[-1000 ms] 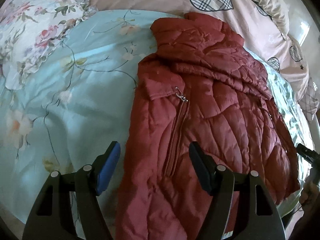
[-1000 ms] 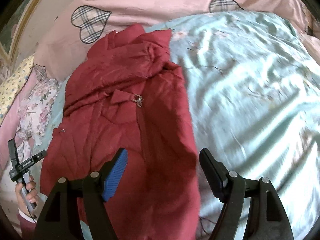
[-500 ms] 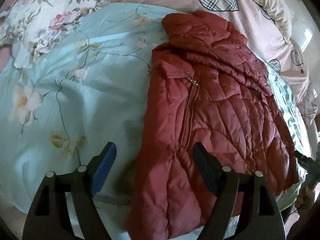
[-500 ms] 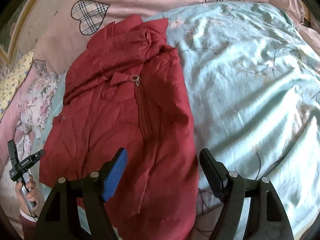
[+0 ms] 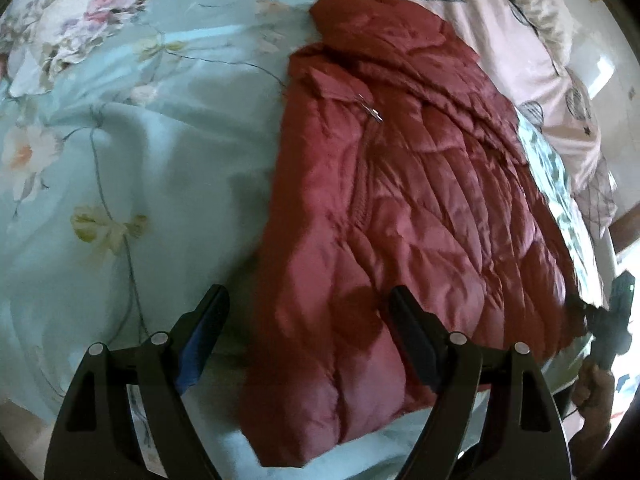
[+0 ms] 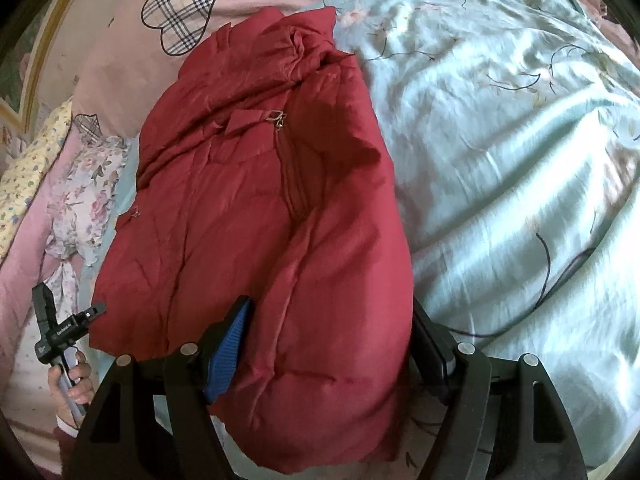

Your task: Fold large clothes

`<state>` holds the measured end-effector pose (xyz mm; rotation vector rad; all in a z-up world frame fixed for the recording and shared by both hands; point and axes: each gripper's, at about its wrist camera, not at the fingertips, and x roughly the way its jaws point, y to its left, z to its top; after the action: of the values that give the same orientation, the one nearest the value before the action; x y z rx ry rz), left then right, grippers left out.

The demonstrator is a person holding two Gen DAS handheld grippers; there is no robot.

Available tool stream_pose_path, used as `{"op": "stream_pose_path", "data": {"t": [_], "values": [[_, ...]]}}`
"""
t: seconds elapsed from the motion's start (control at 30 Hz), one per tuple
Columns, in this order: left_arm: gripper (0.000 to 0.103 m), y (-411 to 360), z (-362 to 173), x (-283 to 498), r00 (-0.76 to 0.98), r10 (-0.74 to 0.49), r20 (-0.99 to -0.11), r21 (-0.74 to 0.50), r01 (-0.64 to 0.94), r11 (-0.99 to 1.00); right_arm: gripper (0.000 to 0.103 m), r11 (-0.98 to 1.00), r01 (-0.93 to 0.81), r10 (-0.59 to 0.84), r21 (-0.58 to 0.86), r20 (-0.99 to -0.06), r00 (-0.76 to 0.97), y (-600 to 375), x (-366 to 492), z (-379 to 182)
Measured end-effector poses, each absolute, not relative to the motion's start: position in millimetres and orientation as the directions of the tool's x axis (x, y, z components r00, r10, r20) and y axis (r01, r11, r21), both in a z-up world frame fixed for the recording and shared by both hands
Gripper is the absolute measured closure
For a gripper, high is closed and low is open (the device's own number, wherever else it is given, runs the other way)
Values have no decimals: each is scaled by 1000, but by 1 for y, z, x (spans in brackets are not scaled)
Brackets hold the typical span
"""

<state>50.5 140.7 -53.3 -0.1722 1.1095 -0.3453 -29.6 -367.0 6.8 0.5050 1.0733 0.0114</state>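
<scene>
A dark red quilted jacket (image 5: 400, 200) lies folded lengthwise on a light blue floral bedspread (image 5: 120, 160), zipper up, collar toward the far pink pillows. It also shows in the right wrist view (image 6: 260, 220). My left gripper (image 5: 308, 316) is open and empty over the jacket's near hem, at its left edge. My right gripper (image 6: 332, 328) is open, its jaws either side of the jacket's near end, not closed on it. The other gripper (image 6: 60, 332) and its hand show at the left of the right wrist view.
Pink bedding with plaid hearts (image 6: 180, 16) lies behind the jacket. A floral pillow (image 5: 80, 12) sits at the far left in the left wrist view. The bedspread (image 6: 520, 160) spreads wide to the jacket's right. The bed edge runs along the near side.
Both grippers have drawn back toward the jacket's near hem, so its lower end comes into view. The right gripper now straddles the hem. The jacket has not changed shape.
</scene>
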Motion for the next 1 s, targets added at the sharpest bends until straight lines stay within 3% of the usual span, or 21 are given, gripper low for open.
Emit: {"op": "stream_pose_path", "data": {"t": [0.43,0.57,0.63,0.73,0.77,0.8,1.0], "values": [[20,135,-66,36,357,-372,-857,-300,242,923,28,878,214,282,428,-824,491,-363,-39,4],[21,136,-69,36,347,-394,-851,-324,242,914,36,871,207,302,447,-817,492,-362,-39,1],[31,136,-70,36,341,-419,-841,-347,254,903,44,874,200,301,442,-818,490,-360,-39,2],[57,136,-71,35,329,-450,-831,-375,268,888,59,868,187,318,460,-804,502,-361,-43,3],[70,135,-71,34,327,-462,-824,-385,276,881,65,866,183,323,465,-800,506,-361,-45,4],[76,135,-69,32,331,-469,-819,-388,284,877,69,864,179,327,470,-796,509,-362,-46,4],[85,136,-57,26,360,-479,-801,-381,311,870,76,857,138,358,496,-768,531,-360,-56,12]]}}
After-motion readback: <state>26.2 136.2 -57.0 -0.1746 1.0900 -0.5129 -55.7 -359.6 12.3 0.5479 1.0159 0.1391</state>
